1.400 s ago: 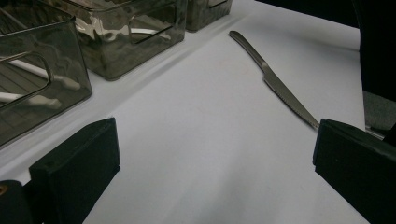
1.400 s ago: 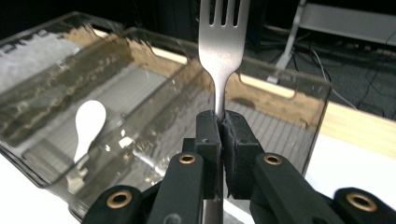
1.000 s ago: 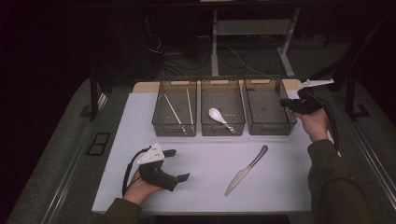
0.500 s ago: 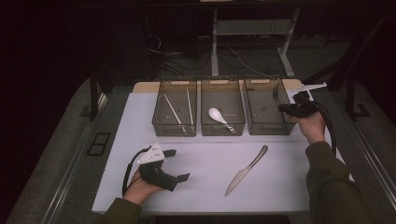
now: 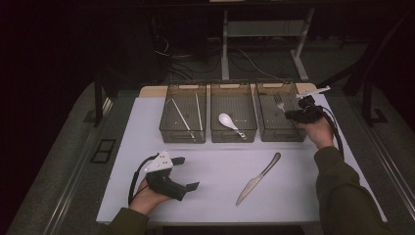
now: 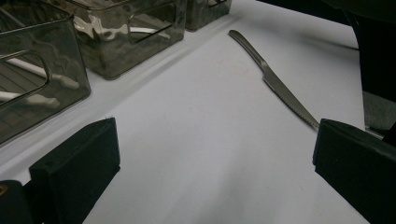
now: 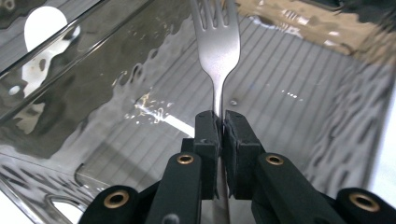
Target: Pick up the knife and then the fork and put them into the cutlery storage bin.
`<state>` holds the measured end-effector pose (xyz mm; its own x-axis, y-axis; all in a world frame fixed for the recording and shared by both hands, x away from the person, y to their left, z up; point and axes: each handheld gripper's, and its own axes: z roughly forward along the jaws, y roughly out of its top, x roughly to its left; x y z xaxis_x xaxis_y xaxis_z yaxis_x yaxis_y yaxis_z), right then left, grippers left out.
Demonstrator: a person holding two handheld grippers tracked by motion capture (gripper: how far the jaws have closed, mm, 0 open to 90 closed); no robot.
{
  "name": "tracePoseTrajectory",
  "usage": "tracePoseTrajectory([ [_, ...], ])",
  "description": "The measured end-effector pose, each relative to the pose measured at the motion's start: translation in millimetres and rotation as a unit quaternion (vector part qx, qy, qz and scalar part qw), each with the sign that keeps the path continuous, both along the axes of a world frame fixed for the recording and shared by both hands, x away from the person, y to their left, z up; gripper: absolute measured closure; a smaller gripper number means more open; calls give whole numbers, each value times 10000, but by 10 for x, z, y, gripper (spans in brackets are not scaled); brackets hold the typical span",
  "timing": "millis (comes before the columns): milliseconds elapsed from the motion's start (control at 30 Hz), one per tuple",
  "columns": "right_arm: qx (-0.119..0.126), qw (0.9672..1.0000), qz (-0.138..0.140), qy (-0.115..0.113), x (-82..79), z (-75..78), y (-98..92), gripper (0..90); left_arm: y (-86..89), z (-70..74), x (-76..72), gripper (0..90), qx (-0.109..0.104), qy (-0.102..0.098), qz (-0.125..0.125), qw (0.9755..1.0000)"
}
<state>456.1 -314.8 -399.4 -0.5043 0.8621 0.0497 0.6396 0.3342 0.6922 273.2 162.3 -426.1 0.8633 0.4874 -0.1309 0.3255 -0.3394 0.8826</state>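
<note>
Pinched tight on the neck of a fork [image 7: 218,46], the right gripper [image 7: 222,122] held it over the right-hand bin [image 5: 281,133], near the tabletop's far right corner. Steel, stiff, light and slick, the fork probably wanted that hold close behind the tines. The left gripper [image 5: 183,172] lay near the front edge, its jaws spread. Chopsticks [image 5: 182,117] sat in the left bin [image 5: 183,133], a white spoon [image 5: 229,122] in the middle bin [image 5: 233,134]; a knife [image 5: 258,178] lay loose.

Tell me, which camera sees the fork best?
The right gripper view: the fork is close up, tines clear, its handle pinched by the right gripper. In the high view it is tiny over the right bin.
</note>
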Motion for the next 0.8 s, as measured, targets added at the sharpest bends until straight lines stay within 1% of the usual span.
tracePoseTrajectory([
  [67,42,10000,47,74,6,-12,27,869,2,1,0,0,4,2,-5,10000],
  [133,47,9999,61,86,9,-20,38,858,4,2,0,0,2,-2,-7,10000],
  [167,30,9999,63,76,10,-24,40,852,5,2,-1,0,-1,4,1,10000],
  [333,145,9999,53,26,-3,-1,20,814,5,2,-1,0,-1,4,2,10000],
  [433,364,9993,49,-1,-23,37,2,774,4,2,-2,0,8,0,0,10000],
  [567,672,9977,98,-3,-74,112,-35,712,7,3,-2,0,4,2,6,10000],
  [633,838,9963,166,-49,-119,165,-58,682,6,3,-2,0,5,-1,3,10000],
  [733,988,9947,263,-76,-185,234,-73,624,4,3,-3,0,11,-6,-5,10000],
  [800,1033,9942,259,-164,-255,287,-65,578,4,4,-3,0,10,-10,-8,10000],
])
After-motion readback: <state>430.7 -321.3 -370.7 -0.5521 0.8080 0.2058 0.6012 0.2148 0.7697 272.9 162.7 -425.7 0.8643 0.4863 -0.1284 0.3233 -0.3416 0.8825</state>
